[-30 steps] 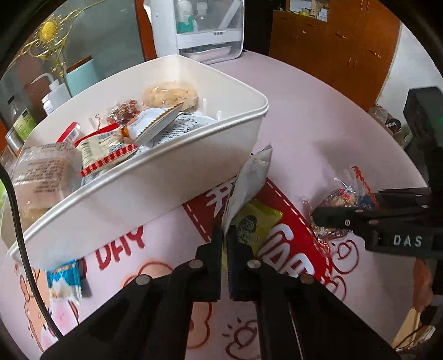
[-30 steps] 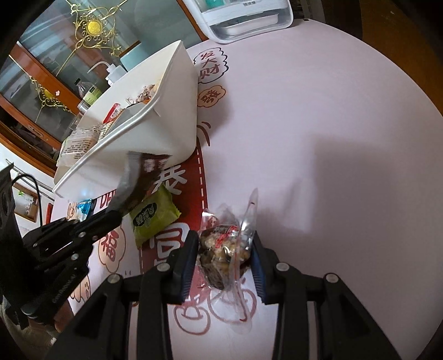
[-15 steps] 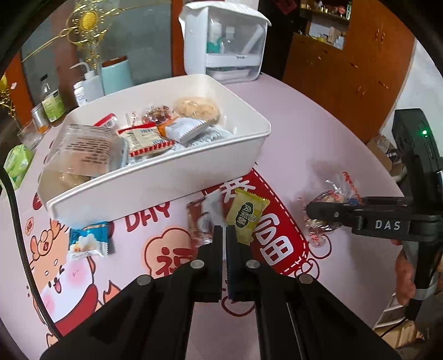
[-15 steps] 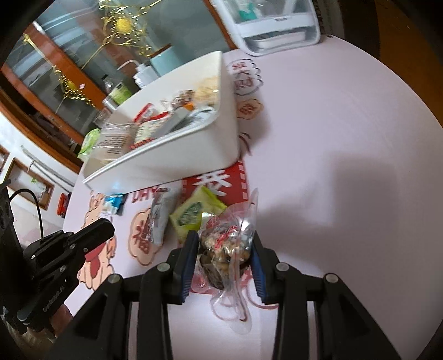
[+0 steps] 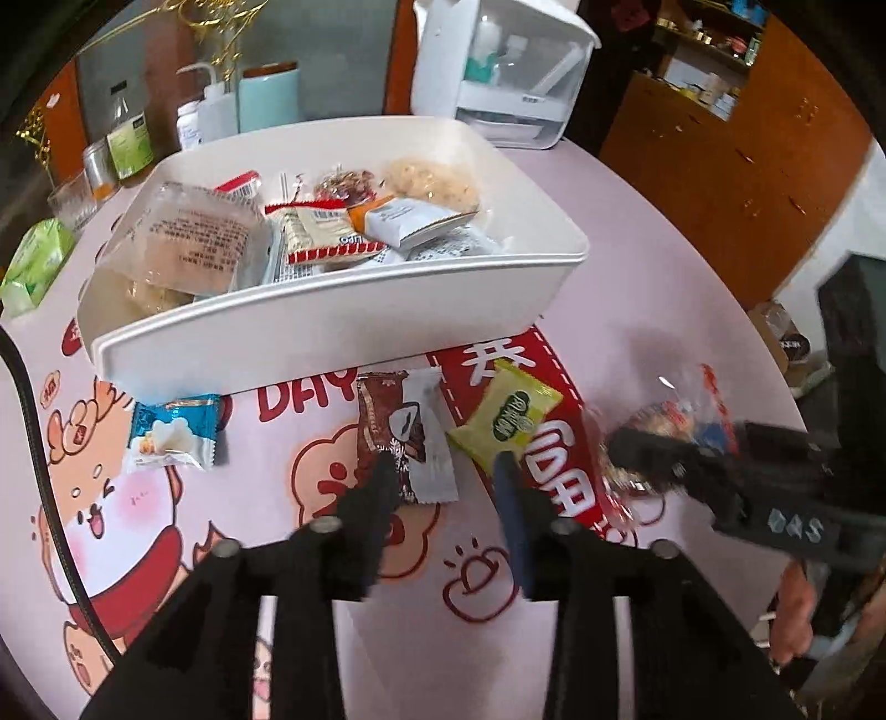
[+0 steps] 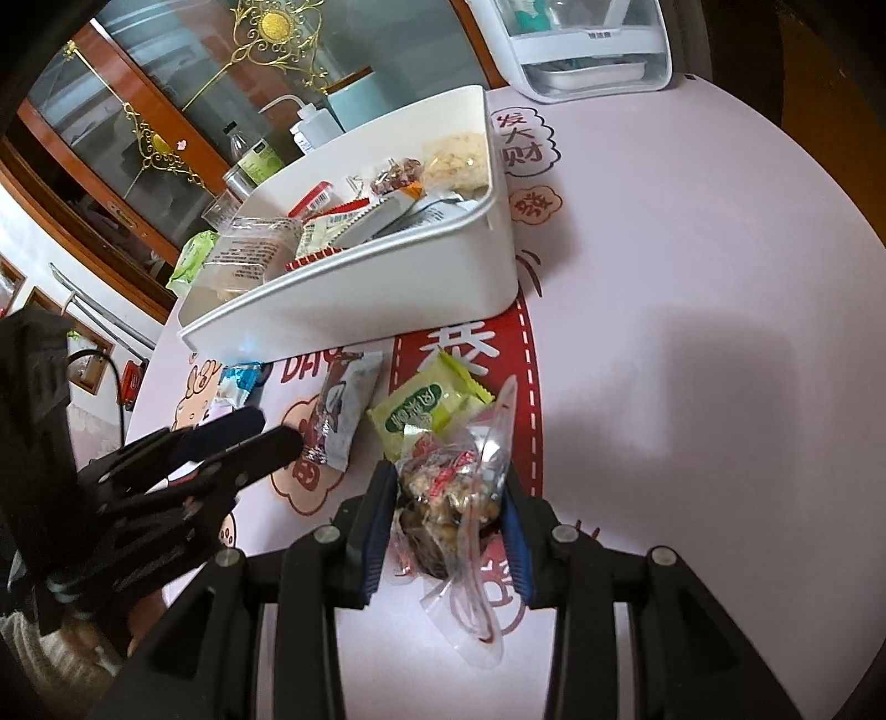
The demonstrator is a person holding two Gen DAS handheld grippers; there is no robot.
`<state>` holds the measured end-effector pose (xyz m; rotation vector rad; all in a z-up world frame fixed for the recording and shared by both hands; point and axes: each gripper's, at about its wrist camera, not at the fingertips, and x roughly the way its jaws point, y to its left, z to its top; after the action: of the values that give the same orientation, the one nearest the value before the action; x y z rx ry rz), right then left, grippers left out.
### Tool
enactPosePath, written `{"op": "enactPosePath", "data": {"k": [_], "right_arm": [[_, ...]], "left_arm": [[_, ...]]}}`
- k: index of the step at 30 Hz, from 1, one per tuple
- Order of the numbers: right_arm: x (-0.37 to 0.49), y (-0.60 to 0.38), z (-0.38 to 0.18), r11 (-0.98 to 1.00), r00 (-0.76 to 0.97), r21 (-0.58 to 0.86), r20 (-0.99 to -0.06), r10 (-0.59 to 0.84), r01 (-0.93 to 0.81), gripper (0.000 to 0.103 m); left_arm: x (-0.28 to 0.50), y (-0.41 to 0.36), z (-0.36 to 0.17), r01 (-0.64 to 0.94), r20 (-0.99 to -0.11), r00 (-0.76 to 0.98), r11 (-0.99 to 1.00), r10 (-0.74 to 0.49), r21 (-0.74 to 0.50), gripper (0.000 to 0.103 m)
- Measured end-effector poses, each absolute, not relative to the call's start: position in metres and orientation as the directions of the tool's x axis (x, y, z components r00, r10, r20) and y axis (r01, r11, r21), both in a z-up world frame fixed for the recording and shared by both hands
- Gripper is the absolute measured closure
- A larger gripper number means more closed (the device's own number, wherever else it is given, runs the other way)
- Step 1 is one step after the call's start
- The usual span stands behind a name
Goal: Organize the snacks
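Observation:
A white bin (image 5: 343, 327) (image 6: 387, 299) holds several wrapped snacks. On the table in front of it lie a brown and grey packet (image 5: 407, 437) (image 6: 340, 410), a yellow-green packet (image 5: 506, 418) (image 6: 429, 407) and a blue packet (image 5: 171, 432) (image 6: 241, 382). My left gripper (image 5: 446, 471) (image 6: 260, 435) is open and empty, just above the brown and grey packet. My right gripper (image 6: 448, 509) (image 5: 648, 454) is shut on a clear bag of nut snacks (image 6: 451, 487) (image 5: 670, 421), held over the table to the right of the yellow-green packet.
A white plastic organiser (image 5: 498, 72) (image 6: 576, 44) stands behind the bin. Bottles, a teal canister (image 5: 268, 97) and a green pack (image 5: 33, 266) stand at the back left. The round table (image 5: 653, 266) drops off at the right.
My left gripper let go of the brown and grey packet, which now lies on the table, then opened and drew back. My right gripper lifted the bag of nut snacks a little.

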<state>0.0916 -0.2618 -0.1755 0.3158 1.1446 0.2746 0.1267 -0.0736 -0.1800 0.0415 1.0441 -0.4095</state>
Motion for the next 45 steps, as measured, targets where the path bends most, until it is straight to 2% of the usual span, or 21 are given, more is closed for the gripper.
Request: {"op": "enactPosePath", "data": {"k": [15,22,25,27,30,31,33,36,39,45], "right_arm": [[0.087,-0.278,-0.178,0.923,0.392,0.385,-0.848,0.358,-0.01,0.067],[0.086,-0.28,-0.18,0.921,0.386,0.389,-0.849,0.361,-0.007,0.067],[0.087,-0.278,-0.181,0.921,0.381,0.389,-0.849,0.365,-0.015,0.067],[0.086,-0.277,-0.181,0.92,0.378,0.392,-0.849,0.37,-0.022,0.067],[0.085,-0.274,-0.18,0.921,0.374,0.389,-0.849,0.372,-0.033,0.067],[0.085,-0.274,-0.18,0.921,0.372,0.389,-0.85,0.373,-0.036,0.067],[0.084,-0.273,-0.179,0.922,0.369,0.386,-0.851,0.373,-0.041,0.067],[0.083,-0.27,-0.174,0.925,0.368,0.374,-0.854,0.369,-0.059,0.067],[0.083,-0.265,-0.169,0.928,0.361,0.365,-0.857,0.368,-0.079,0.067],[0.087,-0.249,-0.137,0.917,0.397,0.371,-0.827,0.398,-0.147,0.067]], "left_arm": [[0.176,-0.089,-0.233,0.208,-0.895,0.406,0.973,-0.183,-0.105,0.059],[0.176,-0.087,-0.236,0.194,-0.895,0.413,0.976,-0.168,-0.094,0.057],[0.175,-0.082,-0.238,0.174,-0.902,0.412,0.983,-0.131,-0.063,0.051],[0.177,-0.082,-0.241,0.17,-0.91,0.406,0.985,-0.085,-0.017,0.031],[0.175,-0.082,-0.242,0.182,-0.903,0.423,0.983,-0.072,0.007,0.031],[0.174,-0.082,-0.242,0.186,-0.901,0.427,0.983,-0.076,0.005,0.032],[0.17,-0.08,-0.24,0.189,-0.894,0.44,0.982,-0.084,0.001,0.054],[0.164,-0.078,-0.237,0.201,-0.894,0.435,0.98,-0.103,-0.016,0.065],[0.158,-0.073,-0.235,0.205,-0.896,0.428,0.978,-0.12,-0.033,0.071],[0.126,-0.057,-0.194,0.23,-0.87,0.464,0.971,-0.169,-0.066,0.073]]}}
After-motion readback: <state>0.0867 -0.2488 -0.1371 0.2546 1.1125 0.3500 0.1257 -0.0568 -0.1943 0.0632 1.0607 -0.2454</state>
